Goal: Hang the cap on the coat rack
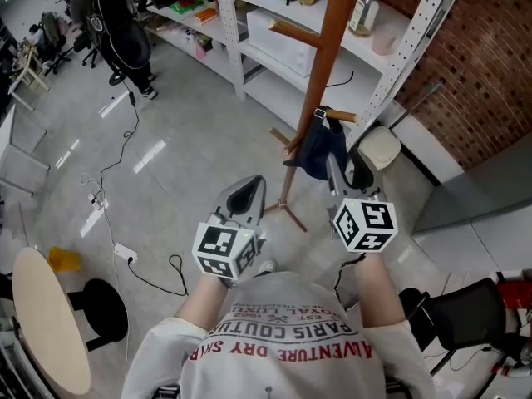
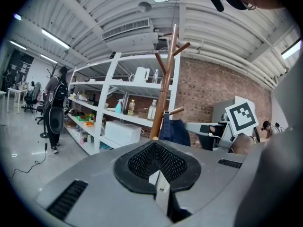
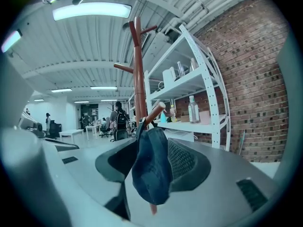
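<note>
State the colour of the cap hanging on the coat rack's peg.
Dark navy blue. The cap shows its true colour best in the head view.

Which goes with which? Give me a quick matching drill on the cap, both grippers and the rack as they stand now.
Things:
1. cap
2. left gripper
3. right gripper
4. coat rack

States:
A. jaws together, nothing between them
B. hanging from a low peg
C. jaws apart, one on either side of the cap
D. standing on the floor in front of the white shelving

Pairs: 1-B, 2-A, 3-C, 4-D
</note>
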{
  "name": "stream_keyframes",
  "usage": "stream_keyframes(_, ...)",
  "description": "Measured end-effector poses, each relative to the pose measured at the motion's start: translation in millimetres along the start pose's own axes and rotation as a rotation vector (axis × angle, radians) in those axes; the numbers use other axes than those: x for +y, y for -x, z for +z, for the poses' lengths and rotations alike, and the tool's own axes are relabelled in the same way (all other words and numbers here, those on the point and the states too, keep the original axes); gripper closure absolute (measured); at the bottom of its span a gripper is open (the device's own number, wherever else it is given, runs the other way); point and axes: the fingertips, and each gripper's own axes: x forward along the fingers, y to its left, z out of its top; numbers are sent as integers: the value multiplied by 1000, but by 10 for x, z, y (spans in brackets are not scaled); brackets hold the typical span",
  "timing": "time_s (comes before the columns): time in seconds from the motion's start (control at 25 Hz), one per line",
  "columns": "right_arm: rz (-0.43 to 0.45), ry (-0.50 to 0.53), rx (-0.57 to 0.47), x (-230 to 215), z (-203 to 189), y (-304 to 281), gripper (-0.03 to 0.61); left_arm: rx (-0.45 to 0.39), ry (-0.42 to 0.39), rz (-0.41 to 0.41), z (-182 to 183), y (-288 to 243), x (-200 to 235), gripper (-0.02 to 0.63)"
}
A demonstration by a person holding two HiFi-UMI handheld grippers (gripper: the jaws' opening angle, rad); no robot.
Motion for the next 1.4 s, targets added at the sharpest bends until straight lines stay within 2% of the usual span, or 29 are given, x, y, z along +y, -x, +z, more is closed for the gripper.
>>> stream_keyframes(0.12,-27,22,-37,-24,109,150,420,-22,-14,-12,95,-32,-48,607)
stream_keyframes(0.24,-4,18,-27,23,76,262,421,-37,-30,-24,170,-65,-108,607)
stream_keyframes(0.28,-1,12,-24,32,54,293,435,-41,-36,-27,190,-77,-128,607)
stream_keyframes(0.36,-8,3,-22,33,8,346,513,-44,-51,-30,215,-97,-161,607)
stream_keyframes(0.52,-3,-14,-17,54,-66,405,549,-50,-89,-31,231,-128,-197,607)
stream_keyframes(0.88,18,-51,5,61,-163,474,565,-44,-100,-32,207,-187,-250,607)
stream_keyframes(1.4,30,-38,33,58,-204,503,565,-30,-98,-22,153,-178,-236,607)
